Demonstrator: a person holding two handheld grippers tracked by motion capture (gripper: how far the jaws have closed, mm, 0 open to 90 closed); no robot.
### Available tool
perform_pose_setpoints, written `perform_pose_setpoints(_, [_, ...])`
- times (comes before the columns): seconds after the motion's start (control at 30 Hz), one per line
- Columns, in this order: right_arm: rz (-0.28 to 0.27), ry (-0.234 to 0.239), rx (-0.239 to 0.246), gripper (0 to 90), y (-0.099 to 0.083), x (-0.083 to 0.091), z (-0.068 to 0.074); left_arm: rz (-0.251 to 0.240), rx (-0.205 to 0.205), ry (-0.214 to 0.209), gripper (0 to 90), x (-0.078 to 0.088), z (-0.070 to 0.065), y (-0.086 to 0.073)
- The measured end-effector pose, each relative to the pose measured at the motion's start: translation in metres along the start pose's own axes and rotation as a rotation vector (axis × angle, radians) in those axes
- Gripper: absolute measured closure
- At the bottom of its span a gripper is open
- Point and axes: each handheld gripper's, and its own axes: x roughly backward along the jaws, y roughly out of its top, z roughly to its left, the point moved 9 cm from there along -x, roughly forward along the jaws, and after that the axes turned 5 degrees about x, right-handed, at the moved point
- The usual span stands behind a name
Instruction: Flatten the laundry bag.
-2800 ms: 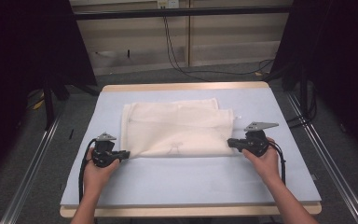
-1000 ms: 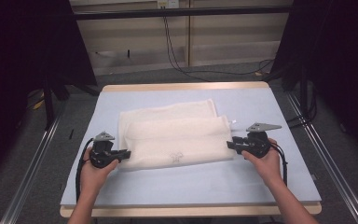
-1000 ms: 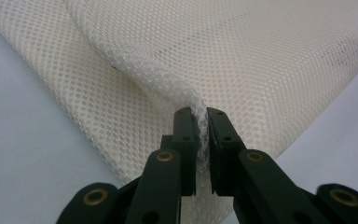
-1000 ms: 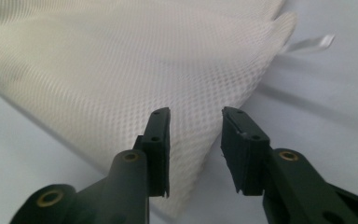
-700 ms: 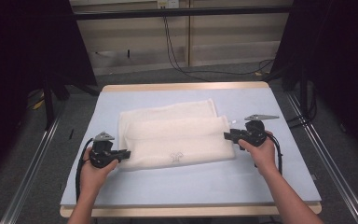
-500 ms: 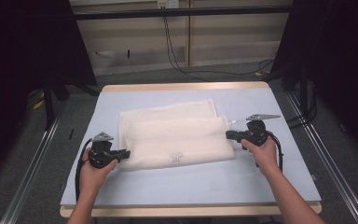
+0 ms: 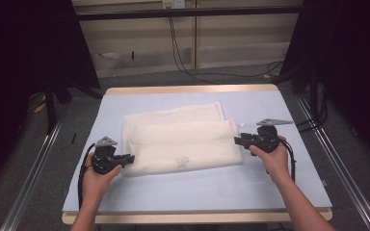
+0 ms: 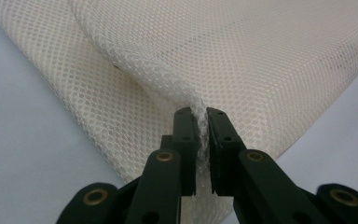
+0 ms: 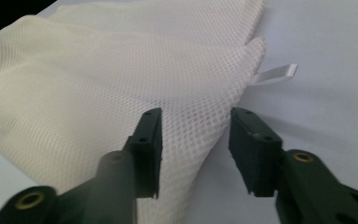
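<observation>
With the left gripper (image 8: 202, 125) clamped on the mesh (image 7: 183, 139), your right gripper (image 9: 195, 140), jaws just opened at lower centre, needed squarer alignment over the edge before closing.

Left gripper (image 8: 202, 119) jaws nearly closed, pinching a bunched ridge of the cream mesh cloth (image 8: 242, 60) between the pads. Cloth lies folded in layers on the pale blue table (image 8: 23, 154), fold crease running up-left from the jaws.
</observation>
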Motion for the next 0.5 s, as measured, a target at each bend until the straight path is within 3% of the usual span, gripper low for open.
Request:
perform_pose_setpoints(0.17, [0.06, -0.001, -0.067, 47.5, -0.003, -0.016, -0.006, 0.003, 0.0, -0.002, 83.2, -0.001, 0.001, 0.0])
perform_pose_setpoints(0.23, [0.051, 0.034, -0.102, 58.1, -0.001, -0.021, -0.006, 0.003, -0.003, -0.004, 83.2, -0.001, 0.001, 0.0])
perform_pose_setpoints(0.27, [0.026, 0.052, -0.096, 75.5, 0.002, -0.02, -0.004, -0.003, 0.007, -0.005, 83.2, -0.001, 0.0, 0.0])
perform_pose_setpoints(0.3, [0.007, 0.059, -0.072, 80.1, 0.005, -0.018, -0.003, -0.003, 0.007, -0.005, 83.2, -0.001, 0.0, 0.0])
perform_pose_setpoints(0.5, [-0.037, 0.171, 0.016, 83.0, 0.008, 0.007, 0.01, -0.016, 0.002, 0.013, 83.2, 0.001, -0.001, -0.003])
